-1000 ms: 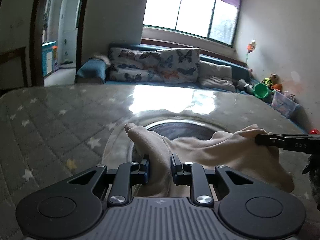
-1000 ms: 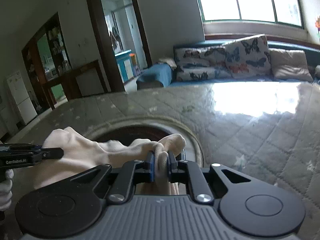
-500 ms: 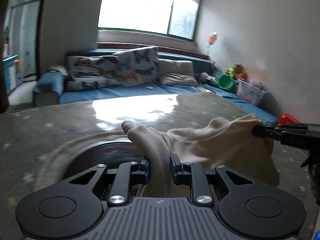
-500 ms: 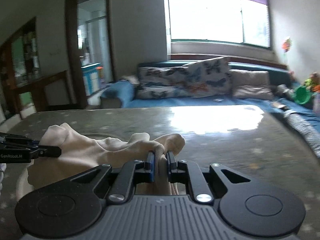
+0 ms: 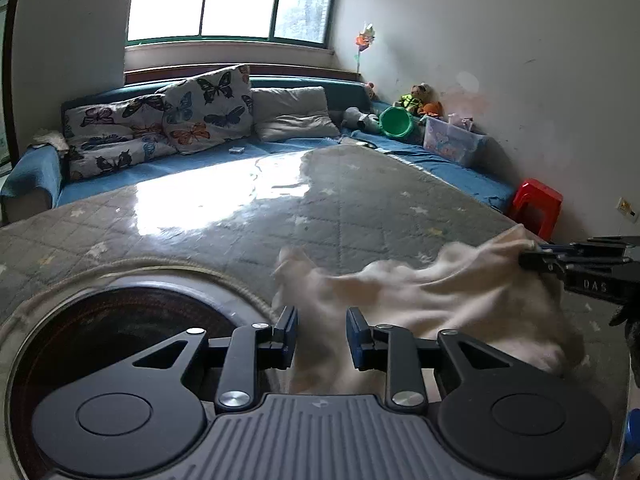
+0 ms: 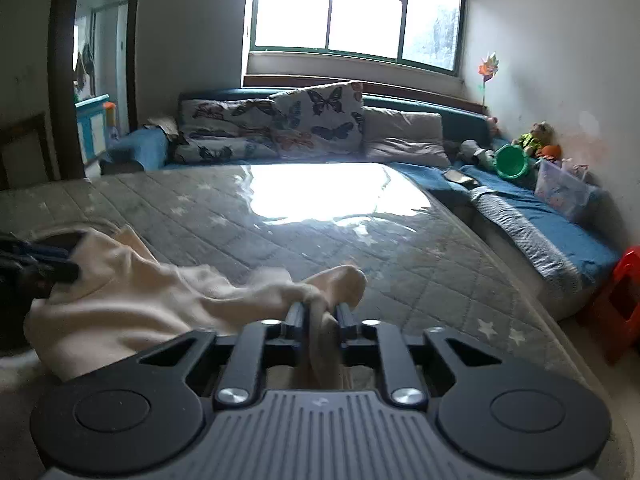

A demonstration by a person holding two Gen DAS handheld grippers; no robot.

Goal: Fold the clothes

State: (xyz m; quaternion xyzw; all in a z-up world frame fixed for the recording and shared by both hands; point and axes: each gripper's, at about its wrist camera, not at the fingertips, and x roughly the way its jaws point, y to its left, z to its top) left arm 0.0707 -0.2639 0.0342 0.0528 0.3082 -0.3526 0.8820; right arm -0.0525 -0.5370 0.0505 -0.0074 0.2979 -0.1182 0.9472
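Cream garment (image 5: 448, 300), soft knit cloth in loose rumpled folds, hangs slack between the two tools above the grey quilted, star-printed desk (image 5: 352, 200) with its glossy cover. Left hand-held gripper (image 5: 321, 336): jaws parted, cloth lying in the gap between the blue-edged pads, motion-blurred, not pinched. Right hand-held gripper (image 6: 321, 318): jaws closed on a bunched fold of the garment, a rounded end protruding beyond the tips. Round dark recess (image 5: 116, 332) with a corded rim sits in the desk to the left of the left tool. Butterfly-print cushions (image 6: 320, 120) on a blue sofa behind.
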